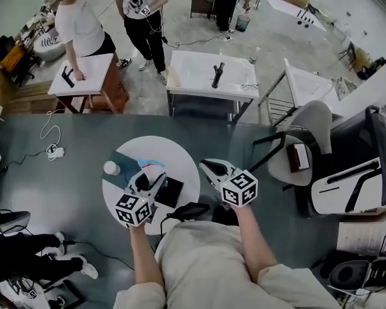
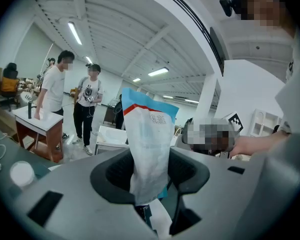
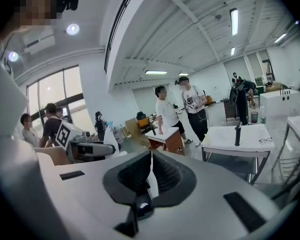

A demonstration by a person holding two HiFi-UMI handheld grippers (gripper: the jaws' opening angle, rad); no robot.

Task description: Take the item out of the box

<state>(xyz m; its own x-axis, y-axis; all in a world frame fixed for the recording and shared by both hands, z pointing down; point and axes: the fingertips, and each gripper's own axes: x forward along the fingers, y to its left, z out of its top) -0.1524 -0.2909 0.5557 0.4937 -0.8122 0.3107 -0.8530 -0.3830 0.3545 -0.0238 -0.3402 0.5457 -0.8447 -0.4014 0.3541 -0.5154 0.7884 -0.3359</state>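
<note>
My left gripper (image 1: 152, 175) is over the round white table (image 1: 183, 152), shut on a white packet (image 2: 150, 144) with a blue top and a red stripe. The packet stands upright between its jaws (image 2: 151, 184) and shows pale blue (image 1: 152, 165) in the head view. A black box (image 1: 170, 192) lies on the table just right of that gripper. My right gripper (image 1: 206, 165) hovers past the table's right edge with its jaws together and nothing between them (image 3: 150, 176). From it I see the left gripper (image 3: 90, 148) with the packet (image 3: 110, 138).
A white round object (image 1: 111, 168) and a teal bag (image 1: 125, 161) lie on the table's left part. A chair (image 1: 305, 140) stands to the right. Two people (image 1: 83, 28) stand by small white tables (image 1: 209, 82) further off. Cables (image 1: 51, 150) lie on the floor at left.
</note>
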